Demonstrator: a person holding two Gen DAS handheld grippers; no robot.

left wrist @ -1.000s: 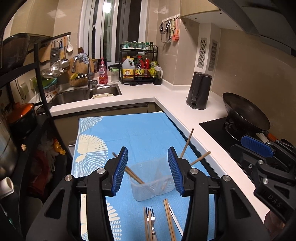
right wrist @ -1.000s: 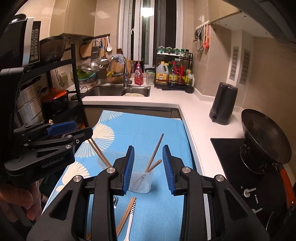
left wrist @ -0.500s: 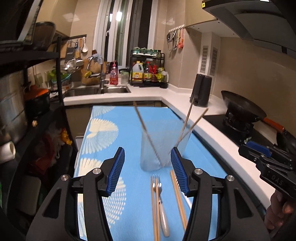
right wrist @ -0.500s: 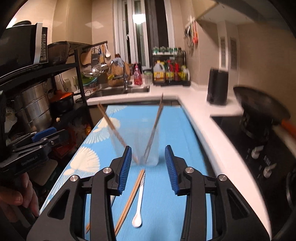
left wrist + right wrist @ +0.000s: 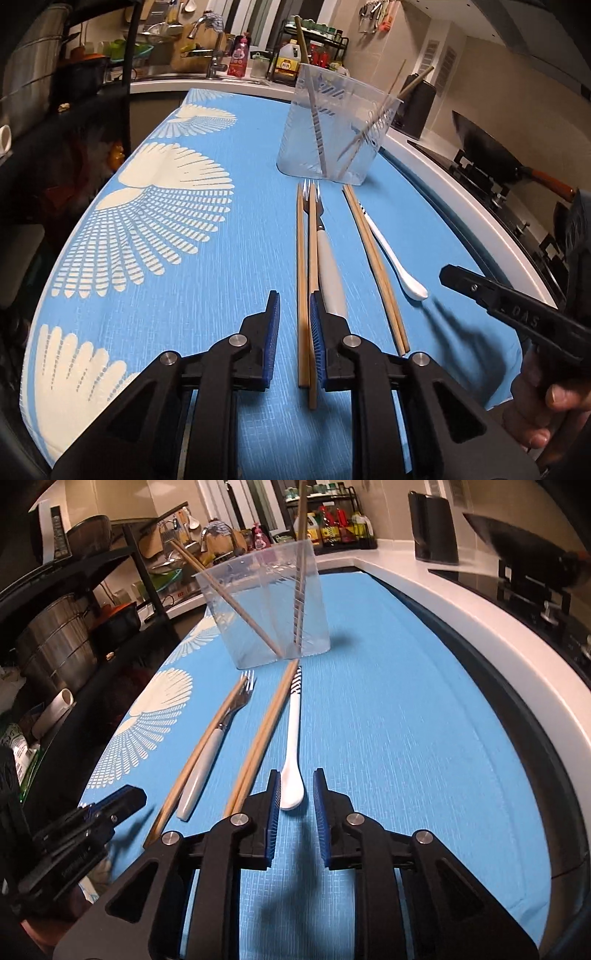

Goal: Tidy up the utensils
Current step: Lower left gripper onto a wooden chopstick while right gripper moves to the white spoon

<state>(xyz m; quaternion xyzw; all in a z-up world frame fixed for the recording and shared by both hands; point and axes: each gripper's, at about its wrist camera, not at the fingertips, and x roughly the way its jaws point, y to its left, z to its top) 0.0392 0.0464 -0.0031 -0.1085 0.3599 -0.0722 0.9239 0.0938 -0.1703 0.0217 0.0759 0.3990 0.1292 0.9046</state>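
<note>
A clear plastic cup (image 5: 334, 125) with several chopsticks leaning in it stands on the blue cloth (image 5: 184, 295); it also shows in the right wrist view (image 5: 269, 609). In front of it lie a chopstick pair (image 5: 303, 277), a white-handled fork (image 5: 328, 266), a second chopstick pair (image 5: 373, 258) and a white spoon (image 5: 395, 258). My left gripper (image 5: 293, 314) is low over the cloth, partly open, astride the left chopstick pair. My right gripper (image 5: 294, 790) is partly open, its pads on either side of the spoon's bowl (image 5: 291, 786).
A white counter (image 5: 480, 602) runs along the right with a black kettle (image 5: 432, 528), a hob and a wok (image 5: 491, 151). A sink (image 5: 207, 74) and bottle rack lie beyond the cloth. A dark shelf unit (image 5: 74, 627) with pots stands to the left.
Both grippers have dropped from above the cup to just over the cloth and narrowed. The left now straddles the left chopsticks, the right the spoon's bowl.
</note>
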